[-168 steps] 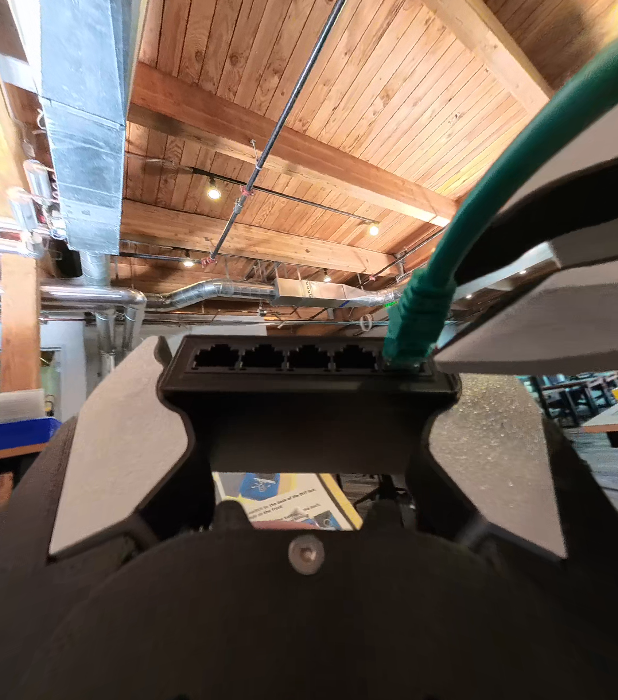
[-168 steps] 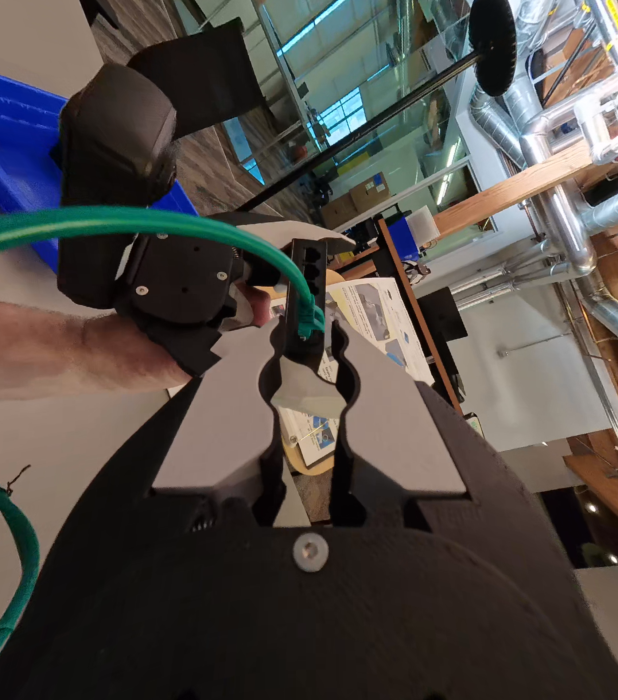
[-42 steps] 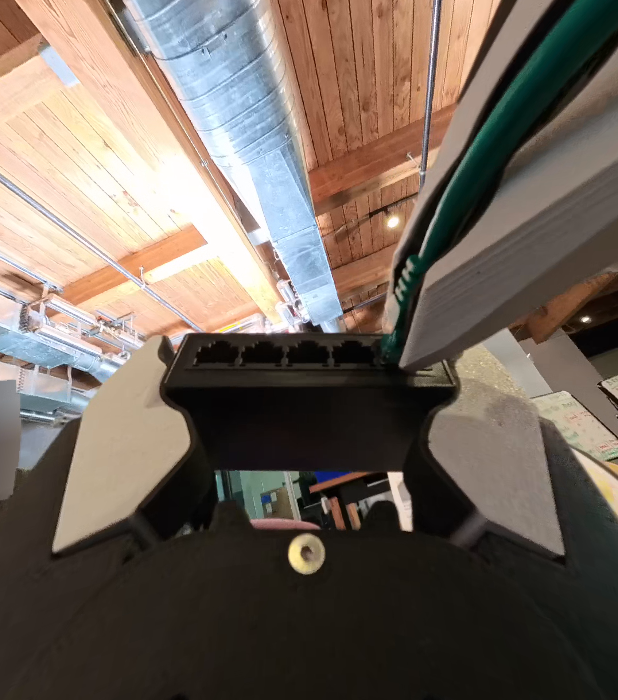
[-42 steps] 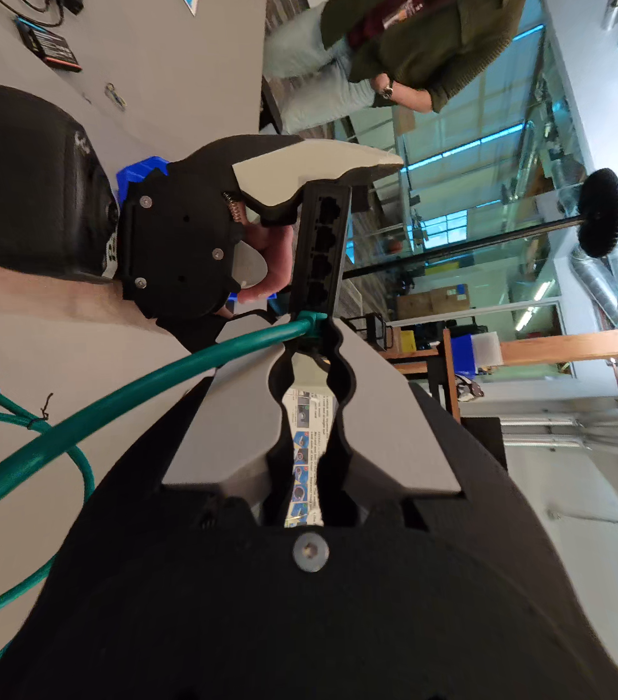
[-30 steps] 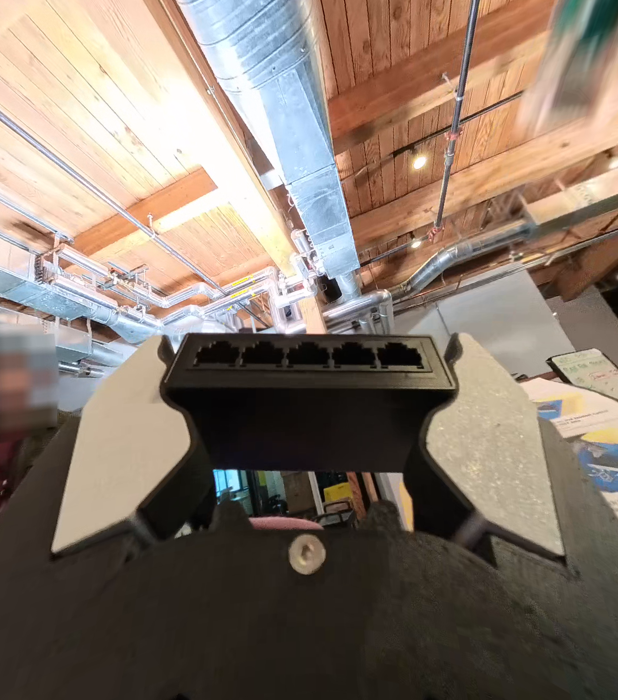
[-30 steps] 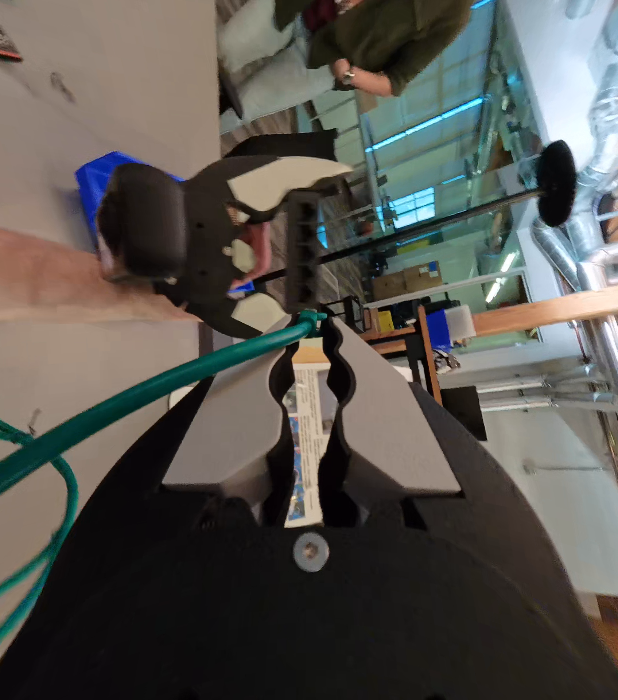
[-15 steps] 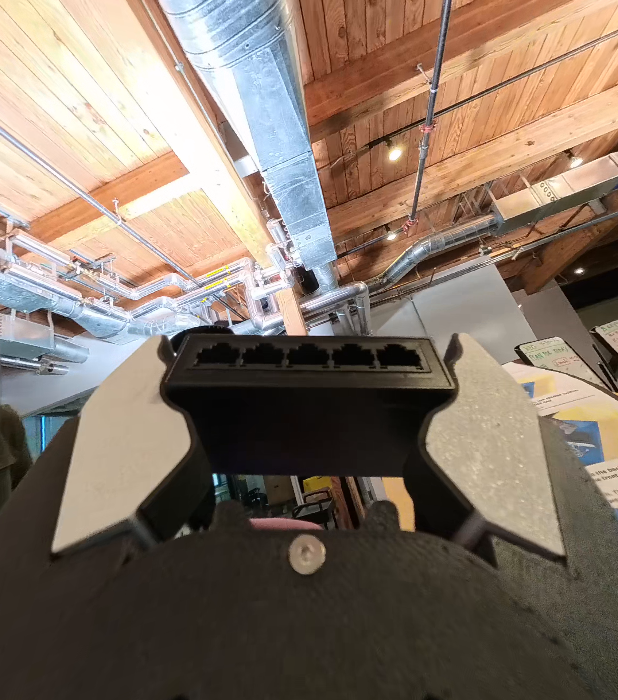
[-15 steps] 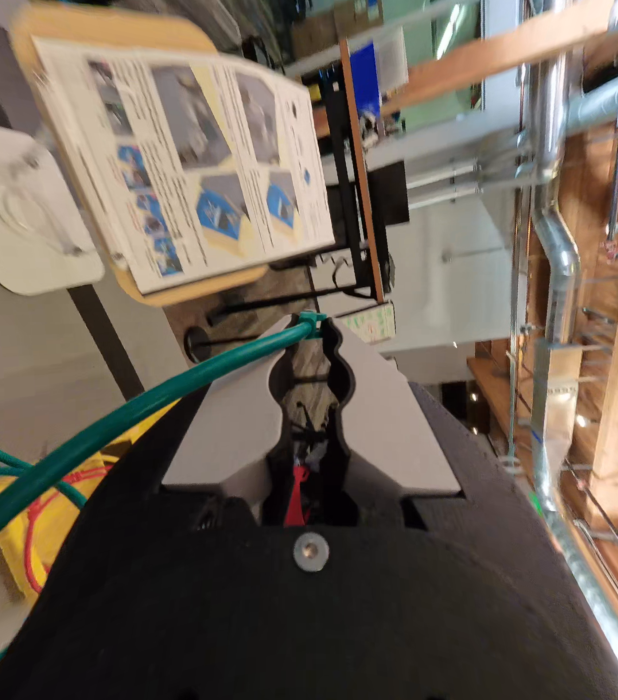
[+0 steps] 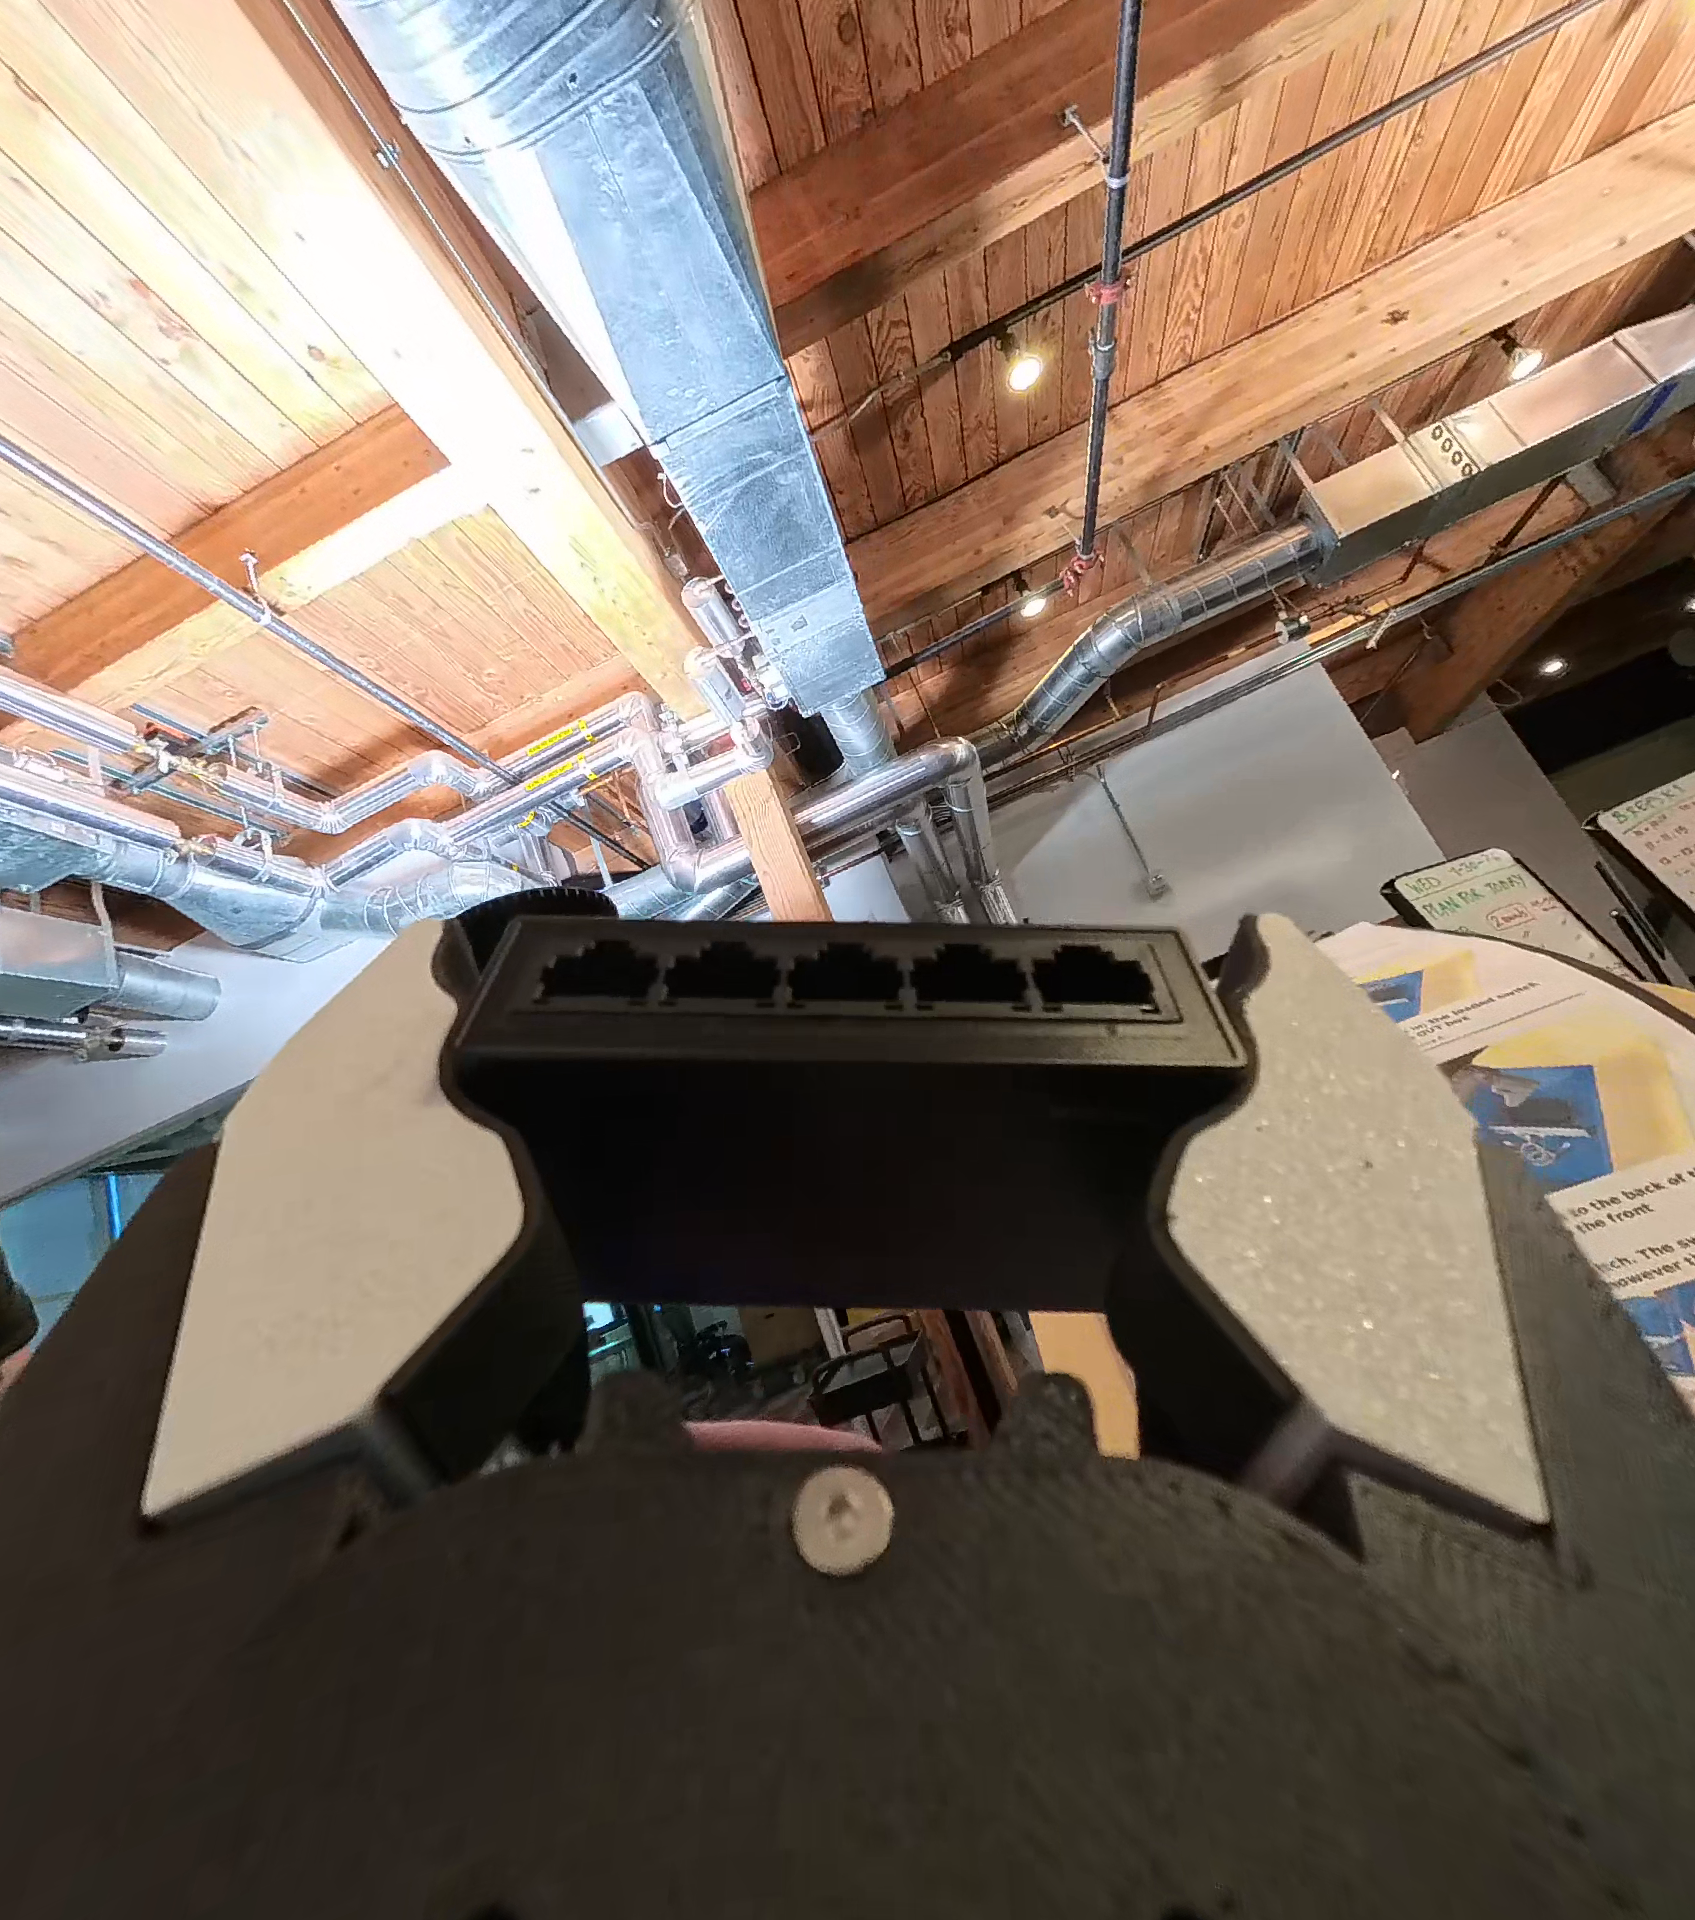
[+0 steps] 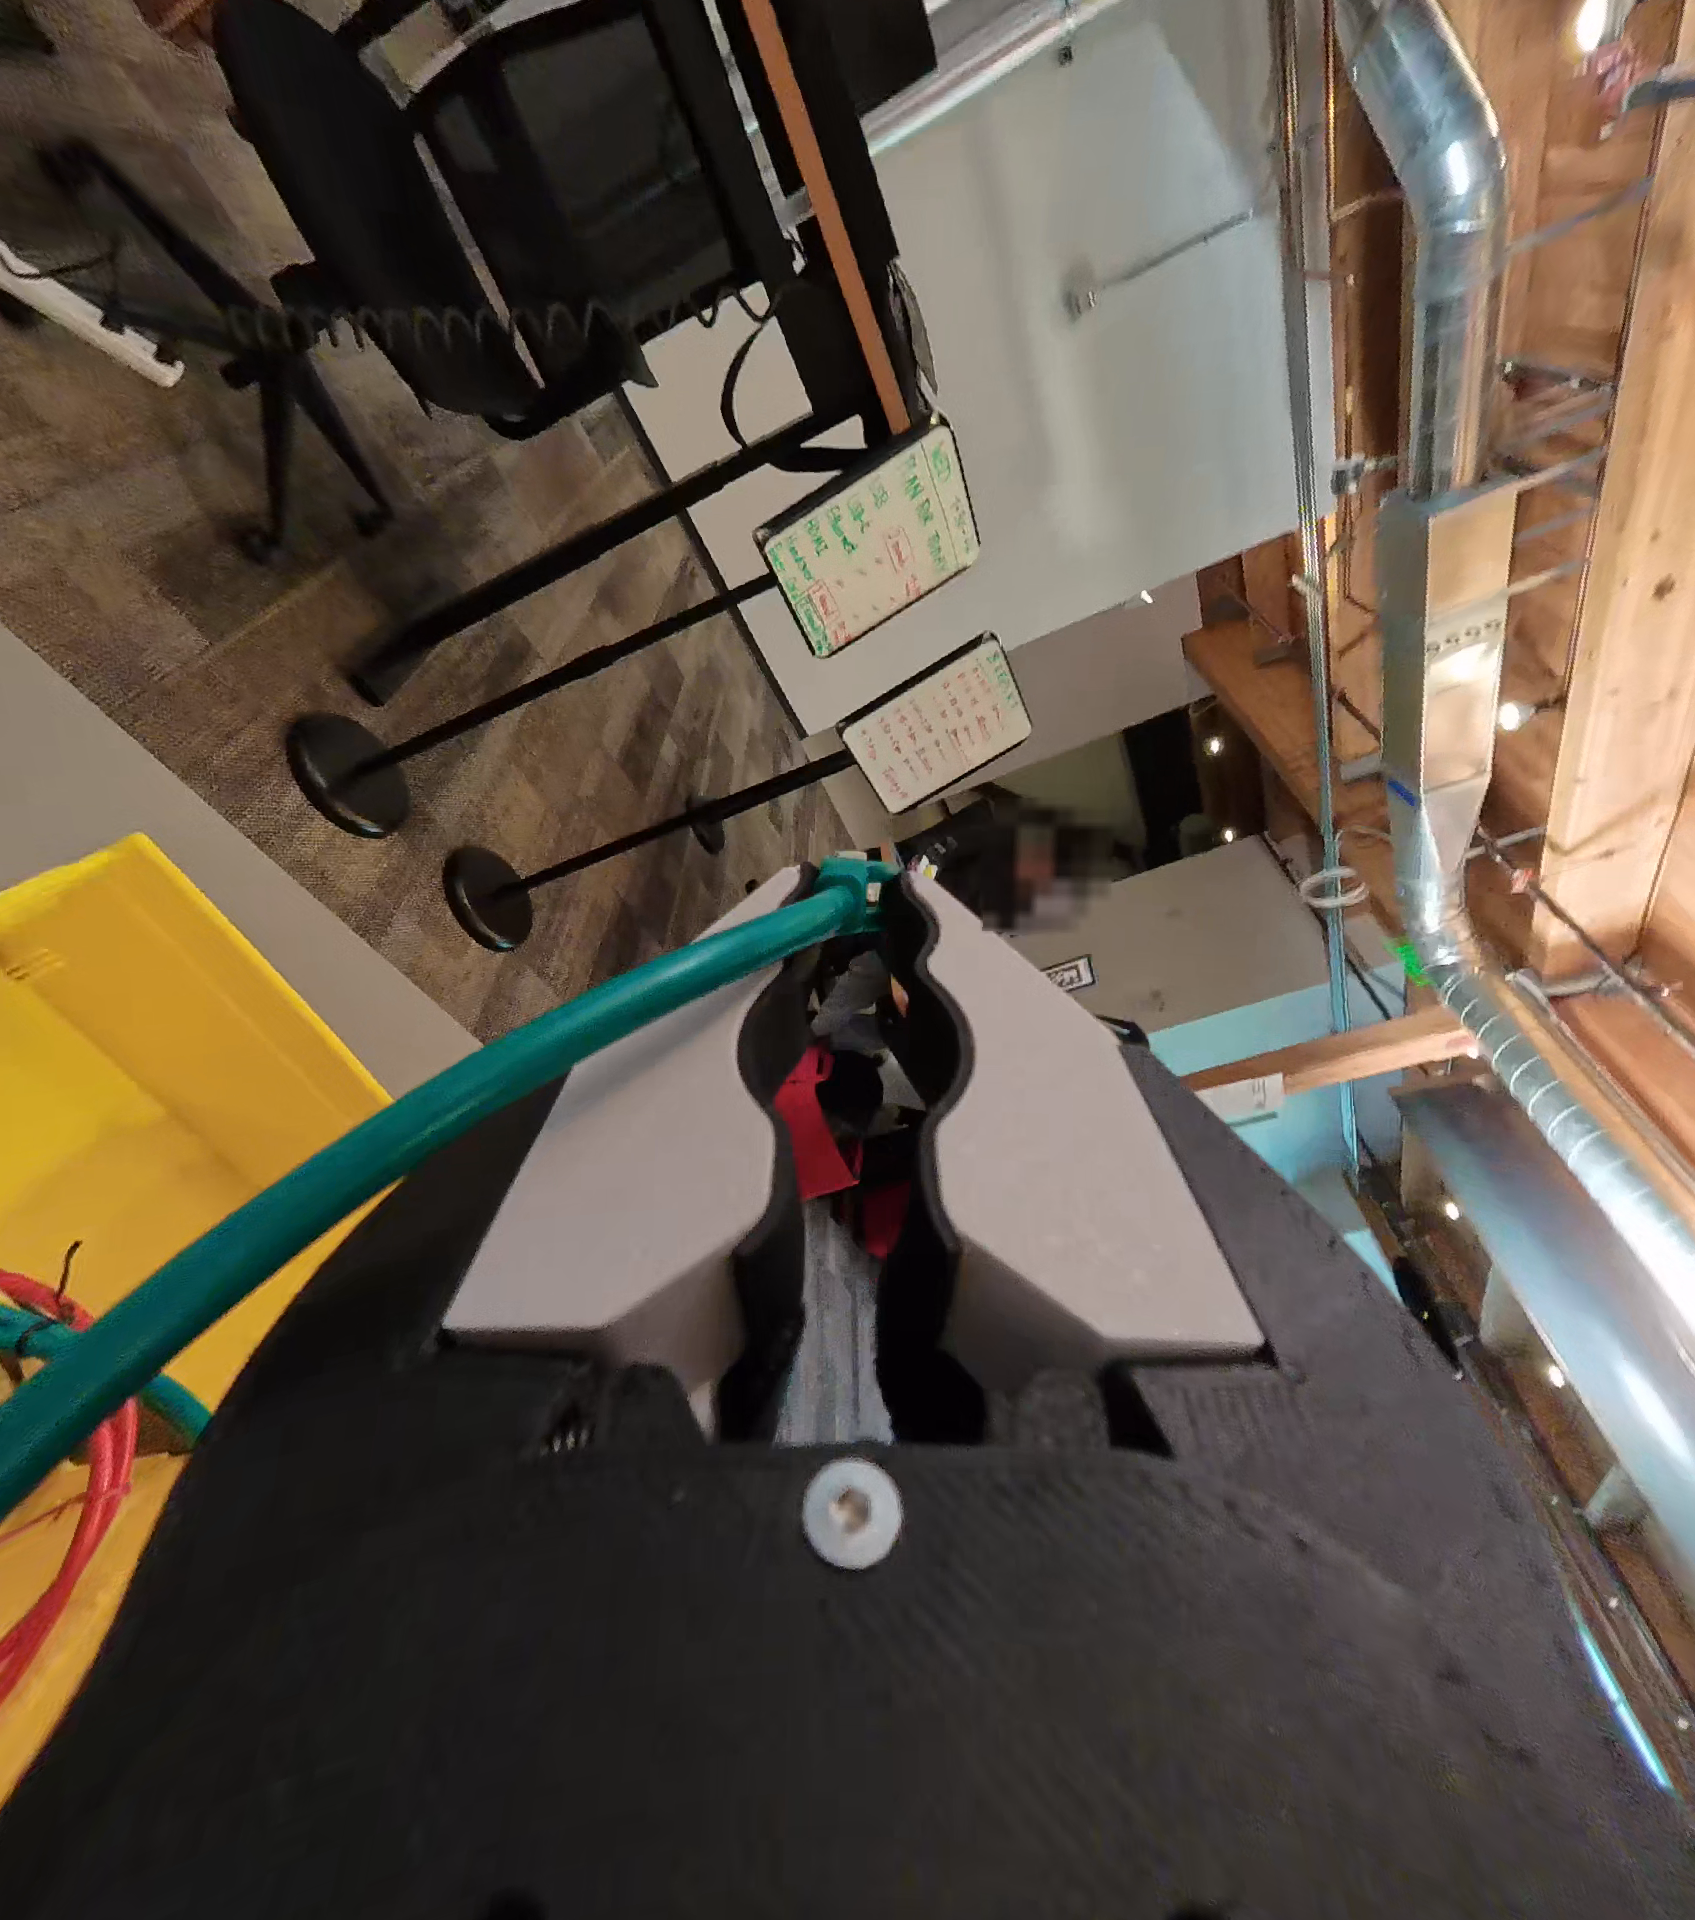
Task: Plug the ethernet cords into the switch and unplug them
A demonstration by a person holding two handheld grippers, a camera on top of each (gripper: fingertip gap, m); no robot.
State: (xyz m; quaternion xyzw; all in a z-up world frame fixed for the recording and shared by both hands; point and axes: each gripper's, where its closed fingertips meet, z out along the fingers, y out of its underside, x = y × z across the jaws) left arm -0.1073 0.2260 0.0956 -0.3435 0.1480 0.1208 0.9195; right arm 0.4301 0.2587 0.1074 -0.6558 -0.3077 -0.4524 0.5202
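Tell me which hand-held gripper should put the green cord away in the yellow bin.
Right. The right hand-held gripper already pinches the green cord beside the yellow bin; the left is occupied clamping the switch.

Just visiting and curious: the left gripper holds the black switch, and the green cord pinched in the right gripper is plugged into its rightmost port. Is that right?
Not quite. The left wrist view shows all five ports of the switch empty. The left gripper does hold it, and the right gripper pinches the green cord, unplugged.
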